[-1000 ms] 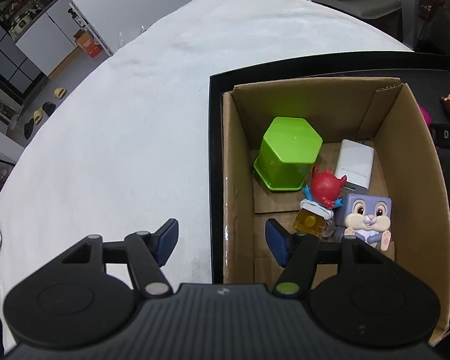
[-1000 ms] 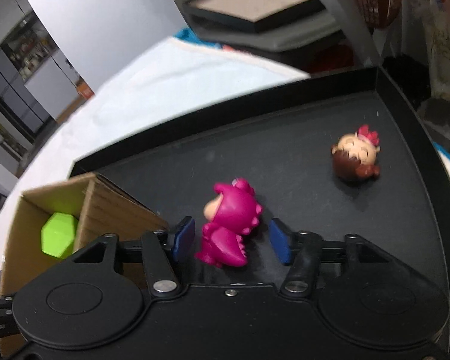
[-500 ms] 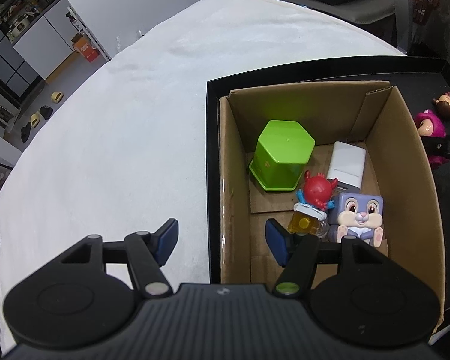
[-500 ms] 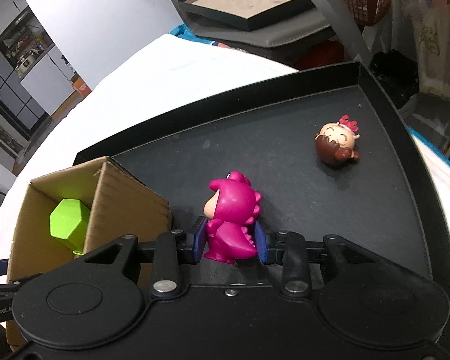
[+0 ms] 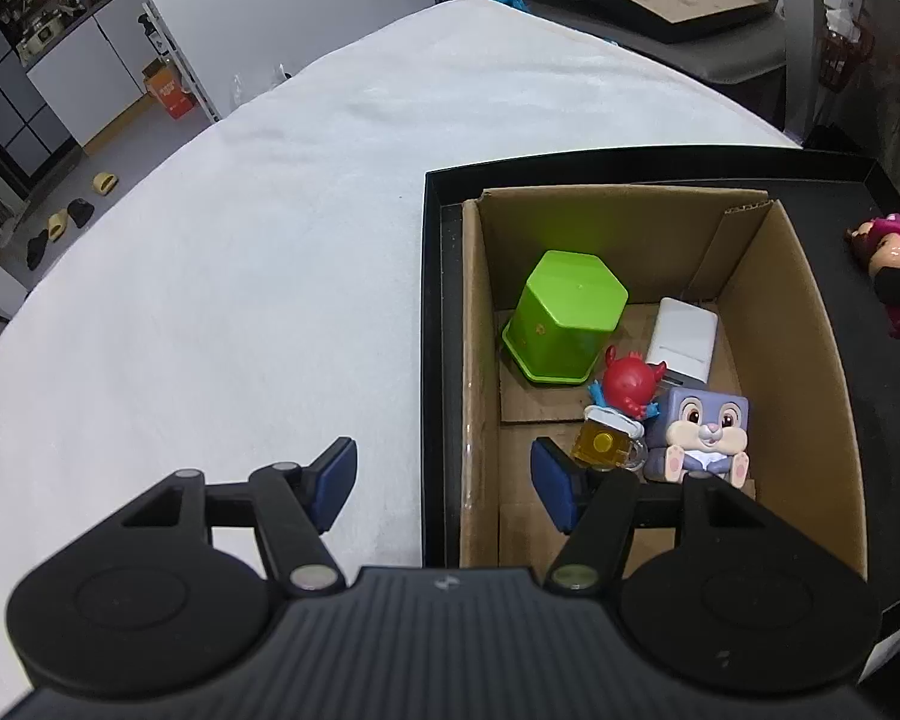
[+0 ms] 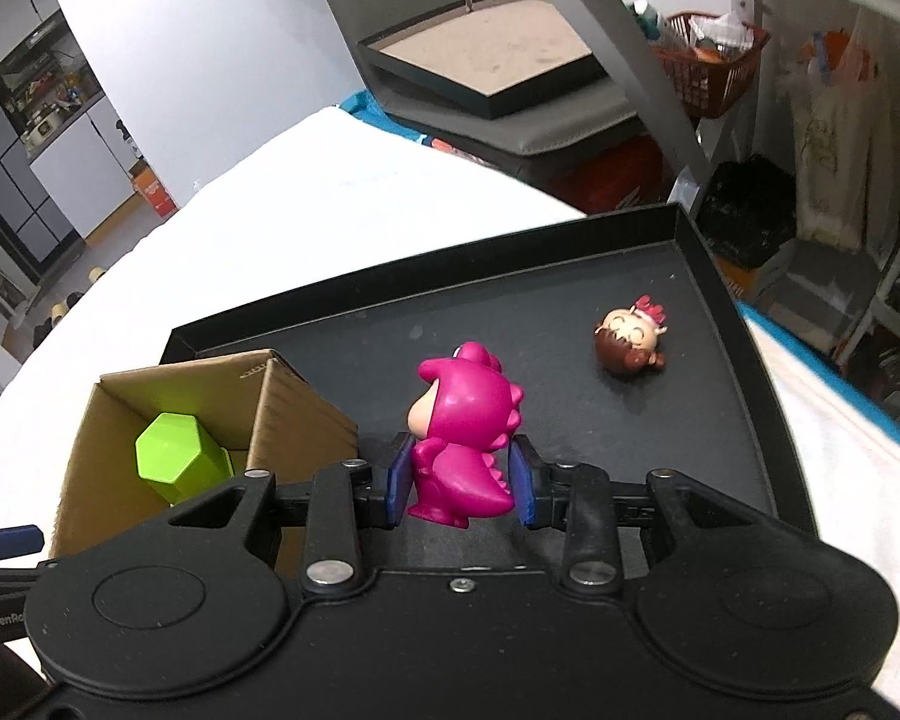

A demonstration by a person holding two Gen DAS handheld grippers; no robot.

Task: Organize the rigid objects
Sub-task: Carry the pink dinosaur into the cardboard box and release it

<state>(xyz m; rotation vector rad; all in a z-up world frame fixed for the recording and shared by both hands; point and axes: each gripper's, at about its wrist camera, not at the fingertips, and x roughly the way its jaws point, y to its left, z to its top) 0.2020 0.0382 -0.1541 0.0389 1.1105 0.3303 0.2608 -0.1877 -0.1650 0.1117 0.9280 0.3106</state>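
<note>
My right gripper (image 6: 461, 489) is shut on a magenta dinosaur figure (image 6: 462, 438) and holds it above the black tray (image 6: 570, 276), right of the cardboard box (image 6: 294, 414). The figure also shows at the right edge of the left wrist view (image 5: 891, 258). A brown-haired doll figure (image 6: 630, 342) lies on the tray farther back. My left gripper (image 5: 444, 483) is open and empty, straddling the left wall of the box (image 5: 480, 360). In the box are a green hexagonal container (image 5: 564, 315), a white block (image 5: 684, 339), a red figure (image 5: 630, 381), a yellow mug toy (image 5: 606, 444) and a purple bunny cube (image 5: 705, 435).
The tray (image 5: 432, 300) sits on a table with a white cloth (image 5: 240, 270). Behind the table are a framed board (image 6: 480, 60), a grey post (image 6: 624, 48) and a red basket (image 6: 714, 60). The table's right edge drops off beside the tray.
My right gripper closed on the magenta dinosaur and lifted it off the tray. My left gripper stayed open and rose or drew back a little from the box.
</note>
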